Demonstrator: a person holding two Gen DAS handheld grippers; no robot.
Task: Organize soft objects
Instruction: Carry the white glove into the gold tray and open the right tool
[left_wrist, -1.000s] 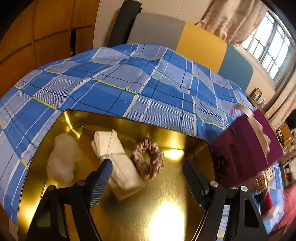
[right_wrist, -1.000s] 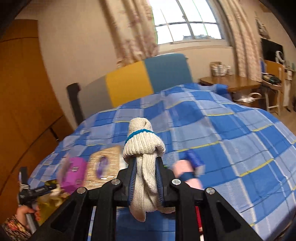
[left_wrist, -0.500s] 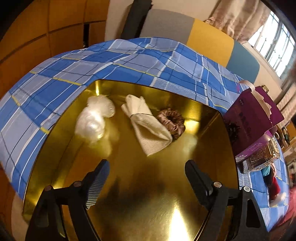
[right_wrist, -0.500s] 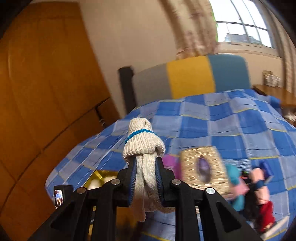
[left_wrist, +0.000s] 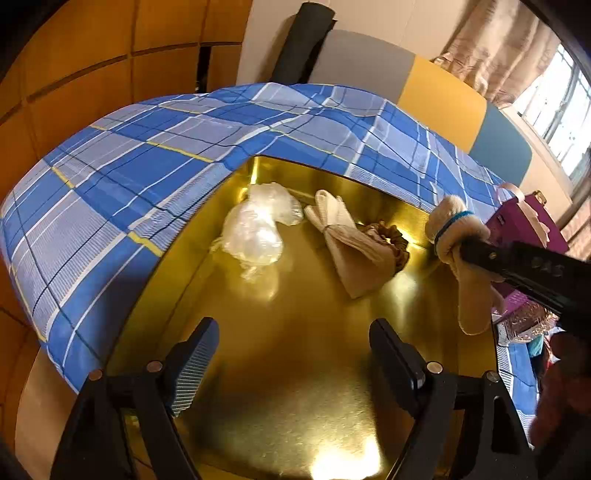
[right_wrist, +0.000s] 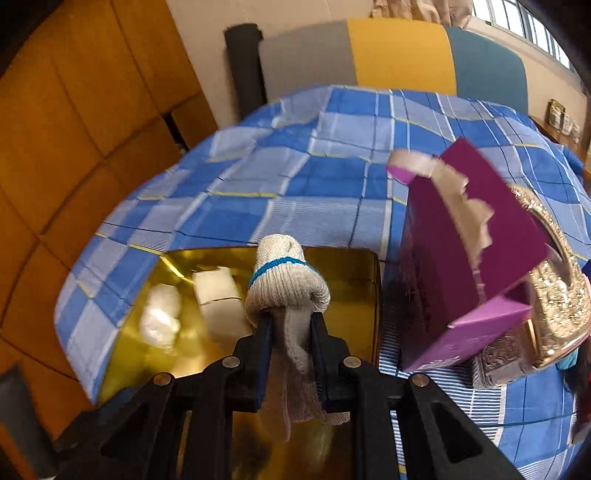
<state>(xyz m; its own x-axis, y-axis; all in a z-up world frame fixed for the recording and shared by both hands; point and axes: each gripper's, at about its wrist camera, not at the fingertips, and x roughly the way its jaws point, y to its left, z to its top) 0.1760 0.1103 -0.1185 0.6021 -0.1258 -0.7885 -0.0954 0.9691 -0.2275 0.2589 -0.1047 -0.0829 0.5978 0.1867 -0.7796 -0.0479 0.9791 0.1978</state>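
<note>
A gold tray lies on the blue plaid bedspread. In it sit a clear plastic wad, a folded cream cloth and a brown scrunchie behind the cloth. My left gripper hovers open over the tray's near half, nothing between its fingers. My right gripper is shut on a rolled knit glove with a blue band, held above the tray. The same glove enters the left wrist view from the right.
A purple gift box with a torn beige ribbon stands just right of the tray, with a glittery gold item beside it. A grey, yellow and teal headboard and wooden panels lie beyond.
My right gripper swung left and down with the glove, from over the bed to above the tray. The left gripper drew back along the tray, still open.
</note>
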